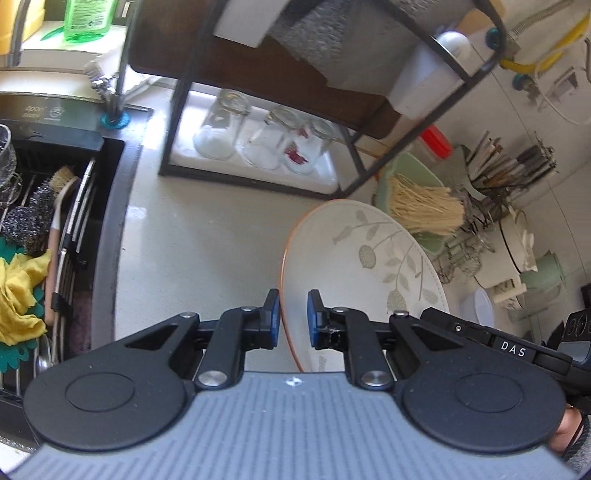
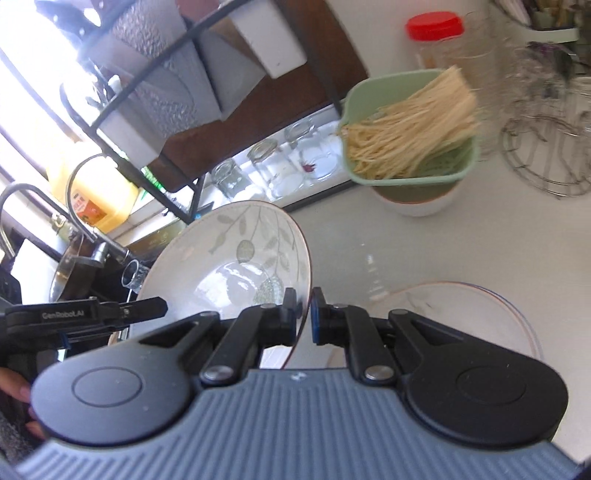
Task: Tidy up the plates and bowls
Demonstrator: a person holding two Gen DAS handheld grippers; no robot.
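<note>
A white plate with a grey leaf pattern and an orange rim (image 1: 365, 258) is held tilted above the counter. My left gripper (image 1: 293, 317) straddles its rim with a gap between the pads and the rim. In the right wrist view the same plate (image 2: 236, 258) has its rim clamped between the pads of my right gripper (image 2: 303, 317). The left gripper also shows at that view's left edge (image 2: 144, 308). A stack of white plates (image 2: 461, 317) lies on the counter just beyond the right gripper.
A black dish rack holds three upturned glasses (image 1: 266, 136). A dark sink (image 1: 55, 229) with scrubbers and a yellow cloth lies to the left. A green bowl with dry noodles (image 2: 410, 136) sits on a white bowl. A red-lidded jar (image 2: 436, 33) and a wire stand (image 2: 546, 147) are nearby.
</note>
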